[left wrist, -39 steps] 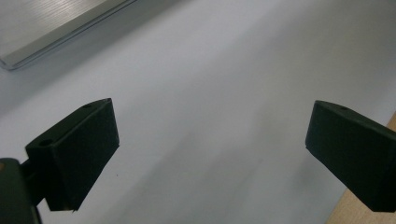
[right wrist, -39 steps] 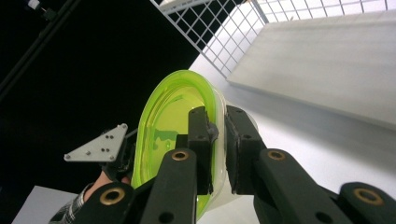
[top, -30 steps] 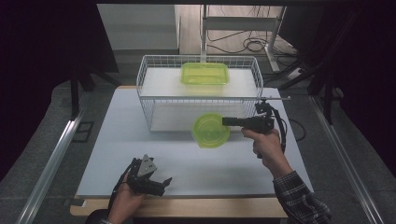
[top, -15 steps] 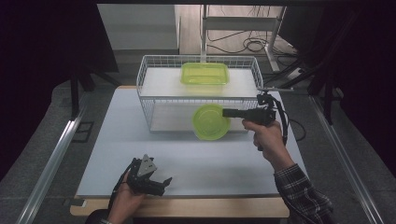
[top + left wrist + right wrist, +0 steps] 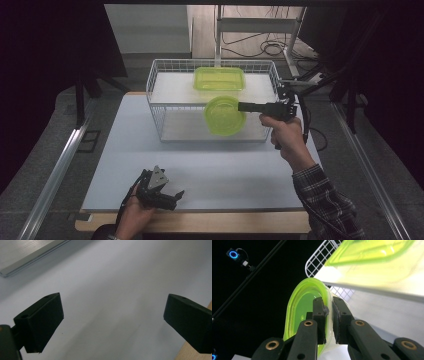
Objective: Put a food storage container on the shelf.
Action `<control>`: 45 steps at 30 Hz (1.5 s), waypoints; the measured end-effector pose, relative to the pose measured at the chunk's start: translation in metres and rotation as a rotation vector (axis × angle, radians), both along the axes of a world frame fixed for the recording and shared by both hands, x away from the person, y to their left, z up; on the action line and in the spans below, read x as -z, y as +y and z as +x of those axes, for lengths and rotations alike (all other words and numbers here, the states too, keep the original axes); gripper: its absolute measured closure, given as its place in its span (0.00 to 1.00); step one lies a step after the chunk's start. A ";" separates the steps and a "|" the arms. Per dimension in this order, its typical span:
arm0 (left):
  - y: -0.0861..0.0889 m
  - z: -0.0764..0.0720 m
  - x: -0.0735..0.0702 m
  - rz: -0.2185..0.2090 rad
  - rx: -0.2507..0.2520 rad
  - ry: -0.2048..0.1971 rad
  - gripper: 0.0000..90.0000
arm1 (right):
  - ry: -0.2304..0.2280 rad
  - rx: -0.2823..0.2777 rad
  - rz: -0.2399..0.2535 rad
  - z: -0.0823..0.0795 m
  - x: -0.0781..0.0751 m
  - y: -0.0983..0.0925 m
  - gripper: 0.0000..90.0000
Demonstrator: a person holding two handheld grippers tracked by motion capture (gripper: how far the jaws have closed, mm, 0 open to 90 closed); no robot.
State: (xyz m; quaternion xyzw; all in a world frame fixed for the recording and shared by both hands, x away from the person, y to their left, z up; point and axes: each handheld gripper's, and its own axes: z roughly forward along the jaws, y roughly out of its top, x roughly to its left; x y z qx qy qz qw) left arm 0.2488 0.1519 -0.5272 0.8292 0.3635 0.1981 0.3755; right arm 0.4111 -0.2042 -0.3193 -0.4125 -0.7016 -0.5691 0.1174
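Note:
A round green plastic container [image 5: 223, 115] hangs in the air in front of the white wire basket [image 5: 165, 90]. My right gripper [image 5: 245, 106] is shut on its rim. In the right gripper view the two jaws pinch the wall of the round container [image 5: 304, 307] between the pads [image 5: 319, 312]. A rectangular green container [image 5: 219, 78] lies inside the basket at the back. It shows again as a blurred green shape [image 5: 372, 250] at the top of the right gripper view. My left gripper [image 5: 172, 196] rests near the table's front edge, jaws wide apart over bare white table [image 5: 112, 302].
The white table top [image 5: 240, 170] spreads between the basket and the front wooden edge [image 5: 200, 220]. Metal rails [image 5: 55, 170] run along the left side. Cables and a stand leg [image 5: 270, 47] lie on the floor behind the basket.
My right gripper has risen with the round container, carrying it up toward the basket's front rim. The left gripper has stayed in place.

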 end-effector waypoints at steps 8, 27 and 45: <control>0.000 0.000 0.000 -0.016 -0.005 0.000 0.03 | -0.021 0.023 0.007 0.011 -0.018 0.005 0.91; 0.001 0.000 0.000 -0.016 -0.002 0.001 0.03 | -0.075 0.135 0.007 0.044 -0.051 0.027 0.91; 0.001 0.000 0.000 -0.019 0.003 0.006 0.03 | -0.075 0.259 -0.021 0.078 -0.054 0.039 0.91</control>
